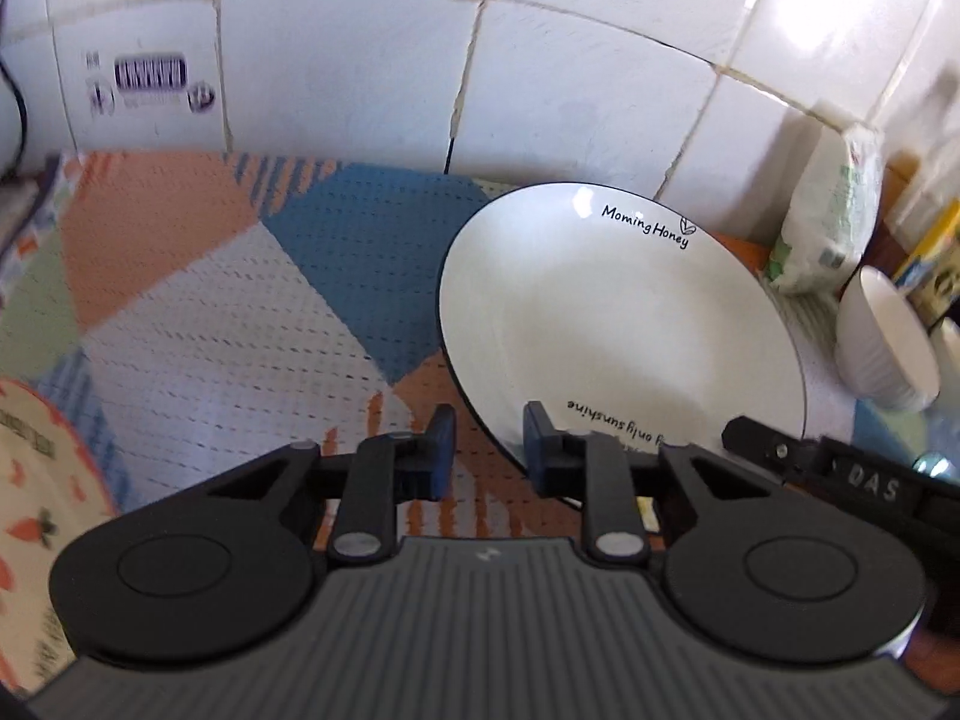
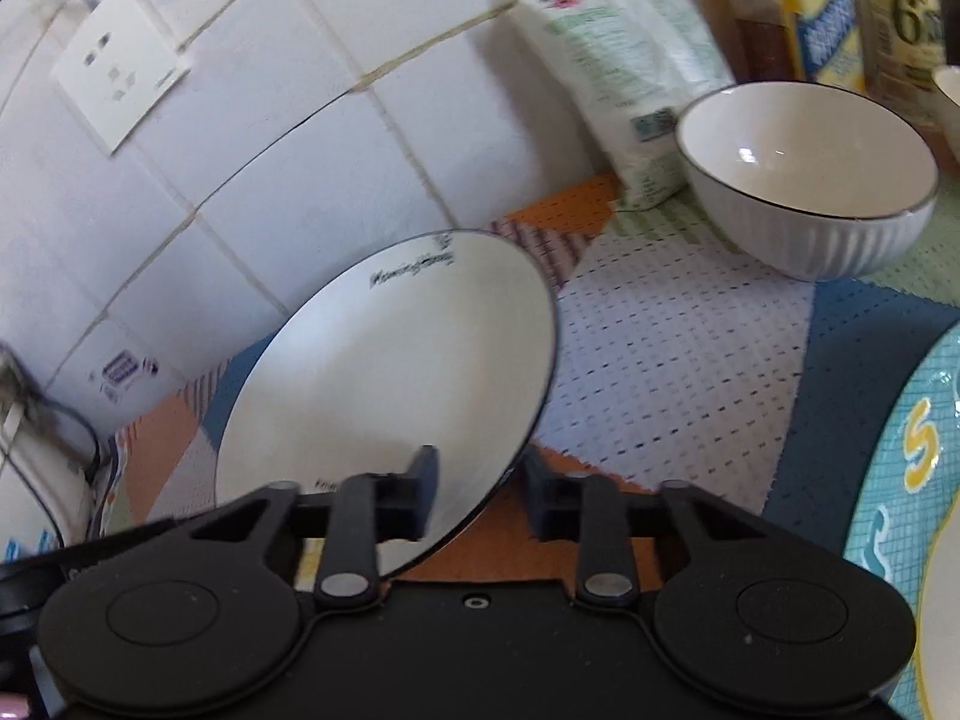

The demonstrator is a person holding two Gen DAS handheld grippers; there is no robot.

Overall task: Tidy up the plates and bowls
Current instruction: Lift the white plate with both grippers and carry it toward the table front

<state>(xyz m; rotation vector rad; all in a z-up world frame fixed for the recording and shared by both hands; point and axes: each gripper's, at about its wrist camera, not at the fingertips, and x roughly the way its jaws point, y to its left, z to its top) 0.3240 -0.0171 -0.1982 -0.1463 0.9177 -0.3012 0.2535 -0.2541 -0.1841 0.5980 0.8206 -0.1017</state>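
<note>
Fingers of left gripper point(image 1: 489, 447) clamped on near-left rim of white plate point(image 1: 618, 324); right gripper point(image 2: 480, 495) clamped on opposite near rim, one finger over plate's face, other beneath. Plate is black-edged, lettered "Morning Honey", tilted above patterned mat point(image 1: 240, 312) close to tiled wall point(image 1: 360, 60). White ribbed bowl point(image 2: 810, 180) sits on mat beyond, beside a white packet point(image 2: 624, 60). Carrot-print plate point(image 1: 36, 516) at left edge; blue-patterned plate point(image 2: 912, 480) at right.

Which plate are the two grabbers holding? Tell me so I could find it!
Look at the white tiled wall behind the colourful patchwork mat. The round white plate with a thin black rim is in front of it. Unlike the ribbed white bowl nearby, it has "Morning Honey" written on it.
</note>
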